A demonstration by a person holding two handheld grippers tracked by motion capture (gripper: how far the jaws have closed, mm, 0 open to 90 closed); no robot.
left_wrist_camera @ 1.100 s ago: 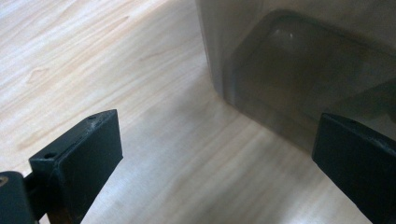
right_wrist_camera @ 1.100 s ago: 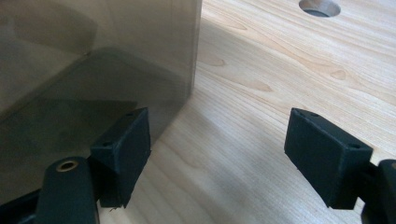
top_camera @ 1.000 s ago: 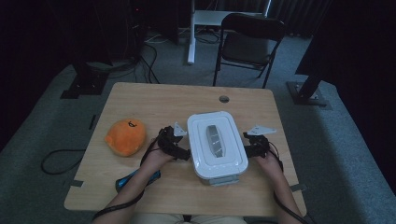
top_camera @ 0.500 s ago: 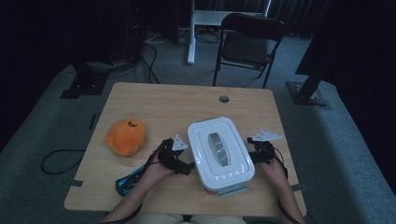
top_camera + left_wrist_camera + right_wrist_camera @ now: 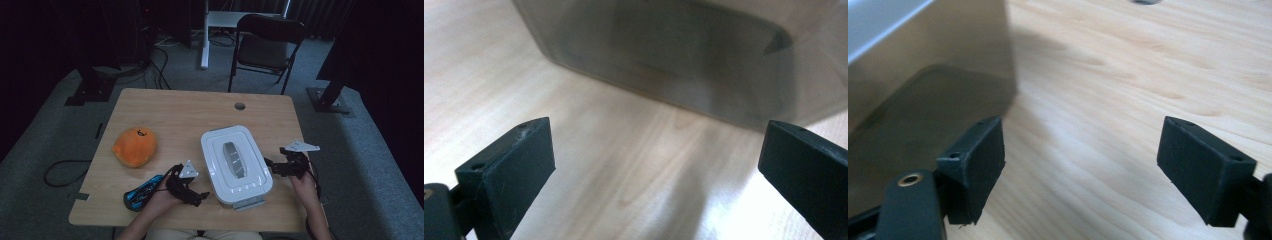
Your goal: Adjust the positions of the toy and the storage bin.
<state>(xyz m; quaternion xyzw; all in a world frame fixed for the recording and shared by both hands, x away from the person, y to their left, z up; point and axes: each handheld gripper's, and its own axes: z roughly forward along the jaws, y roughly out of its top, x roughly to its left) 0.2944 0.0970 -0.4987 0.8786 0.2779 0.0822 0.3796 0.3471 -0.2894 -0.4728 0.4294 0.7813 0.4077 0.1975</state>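
Now both tools gape: left tool [image 5: 202,196], right tool [image 5: 266,164] flank white box [image 5: 235,162].

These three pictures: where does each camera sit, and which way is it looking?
High view: above the person's side, looking forward and down on the table; forearms and left gripper, right gripper show.
Left gripper view: rides that gripper, facing the white box; two open jaws show.
Right gripper view: rides the other gripper, box wall at left; two open jaws show.
Shared: the box and wooden tabletop.

High view looks down; both tool views closely share the white box [image 5: 235,165].
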